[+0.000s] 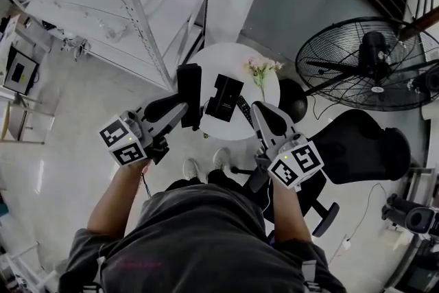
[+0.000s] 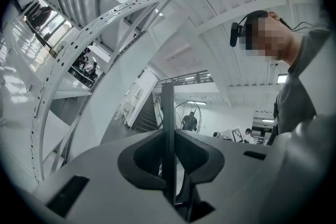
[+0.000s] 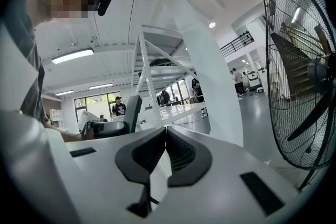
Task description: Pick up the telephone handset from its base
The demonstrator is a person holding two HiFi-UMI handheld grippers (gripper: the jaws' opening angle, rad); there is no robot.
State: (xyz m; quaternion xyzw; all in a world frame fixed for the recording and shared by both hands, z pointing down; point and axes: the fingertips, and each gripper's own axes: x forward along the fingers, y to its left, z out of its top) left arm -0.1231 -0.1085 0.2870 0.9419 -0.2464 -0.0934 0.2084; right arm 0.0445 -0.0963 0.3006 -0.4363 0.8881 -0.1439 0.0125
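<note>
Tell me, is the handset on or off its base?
Off: the left hand-held gripper holds the handset beside the telephone base, apart from it.

On the table (image 1: 230, 58), the keys of the telephone base (image 1: 224, 98) are too small to read. At the table's left rim, the handset (image 1: 190, 82) is partly covered at its lower end by the left gripper (image 1: 180, 114). Right of the table, the fan (image 1: 370, 62) is cut off by the picture's edge

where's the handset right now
In the head view the handset is off its base, clamped in the left gripper at the left edge of the round table, just left of the phone base.
</note>
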